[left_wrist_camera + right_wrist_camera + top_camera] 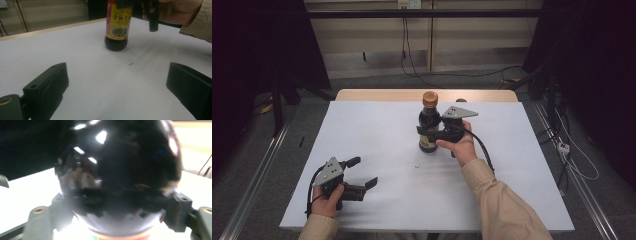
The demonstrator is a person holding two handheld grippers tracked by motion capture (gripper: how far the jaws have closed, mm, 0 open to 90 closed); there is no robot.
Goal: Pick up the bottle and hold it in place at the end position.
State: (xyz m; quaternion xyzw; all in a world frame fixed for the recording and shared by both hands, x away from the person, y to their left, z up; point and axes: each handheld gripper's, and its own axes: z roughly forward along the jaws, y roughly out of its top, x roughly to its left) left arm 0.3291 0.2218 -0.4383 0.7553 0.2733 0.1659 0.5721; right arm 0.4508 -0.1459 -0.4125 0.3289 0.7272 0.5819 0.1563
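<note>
Near the front left corner of the white table [377,125], the left gripper [363,173] rests low over the surface in the person's left hand [328,202], its grey three-cornered plate on top and its cable looping down beside the wrist. Its jaws stand wide apart with nothing between them; in the left gripper view they rise at either side of bare tabletop, and a small dark speck [130,63] lies on the white surface ahead of them. Further right, a little past the middle of the table toward the far edge, a dark sauce bottle [429,127] stands upright on its base, with a brown cap and a yellow label bearing red characters. The right gripper [426,132] is clamped around the bottle's body from the right, one jaw on each side of the glass, just above the label. In the right gripper view the dark, glossy shoulder of the bottle [117,170] bulges between the two jaws and touches both. The person's right hand [459,142] holds that gripper, the beige sleeve running back toward the front right edge of the table.
</note>
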